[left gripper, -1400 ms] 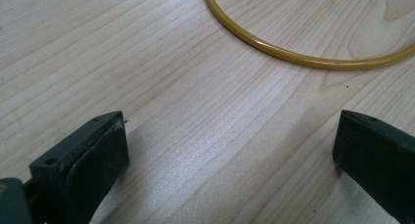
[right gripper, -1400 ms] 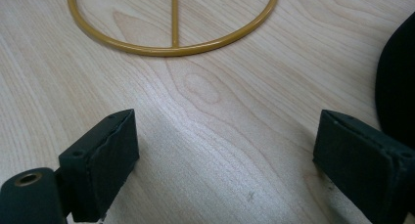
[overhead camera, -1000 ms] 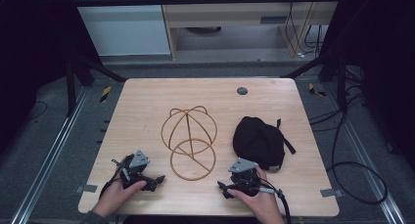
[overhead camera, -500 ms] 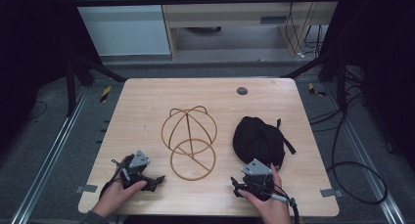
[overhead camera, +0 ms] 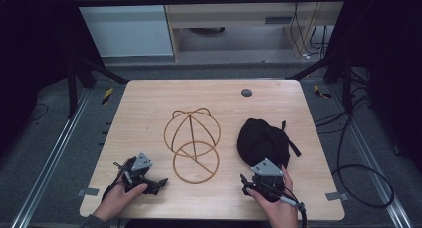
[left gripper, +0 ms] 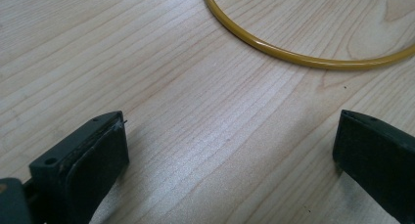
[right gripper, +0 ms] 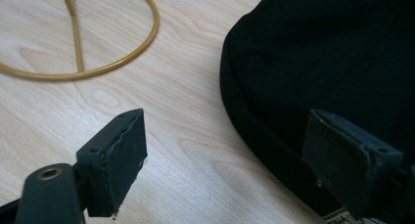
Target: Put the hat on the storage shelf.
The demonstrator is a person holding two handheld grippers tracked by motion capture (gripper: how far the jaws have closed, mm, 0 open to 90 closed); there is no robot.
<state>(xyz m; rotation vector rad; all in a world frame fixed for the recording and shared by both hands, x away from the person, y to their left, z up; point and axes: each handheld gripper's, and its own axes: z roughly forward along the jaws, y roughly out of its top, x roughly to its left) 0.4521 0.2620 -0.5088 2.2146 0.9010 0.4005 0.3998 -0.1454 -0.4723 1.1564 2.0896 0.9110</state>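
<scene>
A black fabric cap (overhead camera: 263, 142) with a trailing strap is seen lying crown-up on the right half of a pale wooden table (overhead camera: 149, 108), just beside a golden wire hat stand (overhead camera: 192, 138) made of a domed frame and a round base ring, which is set at the table's middle. The right gripper (overhead camera: 247, 184) is held at the near edge of the cap. In the right gripper view its two black jaws are spread wide and nothing is clamped between them; the one jaw is seen over bare wood, the other over the cap's (right gripper: 333, 62) near rim, so that the edge of the fabric lies between them. The left gripper (overhead camera: 160, 182) is rested low on the table near the front left corner, jaws likewise parted wide and empty, with the base ring (left gripper: 293, 57) of the stand just ahead of them.

The step in hand is judged to be the approach for a grasp on the cap, presumably so that it can be set over the wire stand. For the next move, the right gripper would need to be eased forward and lowered until the rim is well between the pads, then closed firmly on the fabric. The stand may need to be steadied by the left gripper.
</scene>
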